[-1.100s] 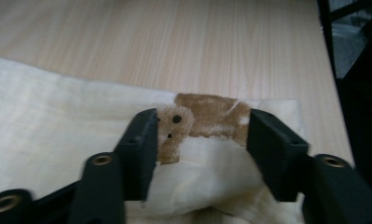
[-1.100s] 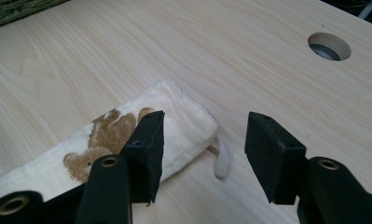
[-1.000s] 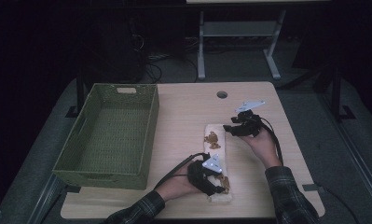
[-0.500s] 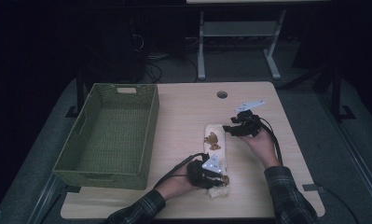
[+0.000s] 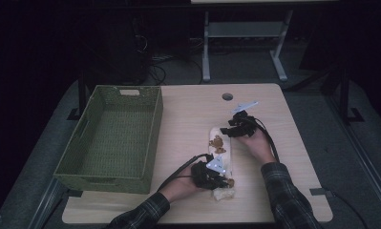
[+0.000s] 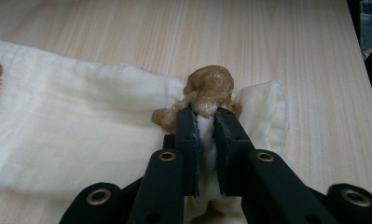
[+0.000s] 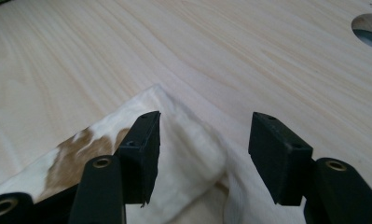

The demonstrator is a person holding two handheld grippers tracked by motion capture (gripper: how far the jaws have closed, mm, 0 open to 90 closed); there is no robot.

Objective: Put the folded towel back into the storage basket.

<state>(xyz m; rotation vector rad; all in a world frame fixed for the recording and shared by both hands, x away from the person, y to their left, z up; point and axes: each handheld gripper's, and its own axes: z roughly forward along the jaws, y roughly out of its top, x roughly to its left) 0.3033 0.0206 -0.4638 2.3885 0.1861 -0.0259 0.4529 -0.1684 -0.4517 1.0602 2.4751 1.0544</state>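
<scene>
A long cream cloth (image 5: pixel 220 149) with brown patches lies folded on the wooden table (image 5: pixel 188 109). My left gripper (image 5: pixel 222 180) is at its near end. In the left gripper view its jaws have just been closing, and the left gripper (image 6: pixel 206 116) now pinches a raised fold of the cloth (image 6: pixel 81 116) beside a brown patch (image 6: pixel 209 88). At the far end, my right gripper (image 5: pixel 225 131) is low over the cloth's corner. In the right gripper view, the right gripper (image 7: pixel 204 135) stands open, its pads either side of the cloth's corner (image 7: pixel 188 154) without pressing it.
A green woven basket (image 5: pixel 154 119) stands empty on the left half of the table. A round cable hole (image 5: pixel 227 97) sits near the far edge, beyond the right gripper. Bare wood lies between the basket and the cloth.
The left gripper's jaws have closed onto the near end of the cloth, which now bunches up. The right gripper has come down and slightly nearer, onto the far corner.
</scene>
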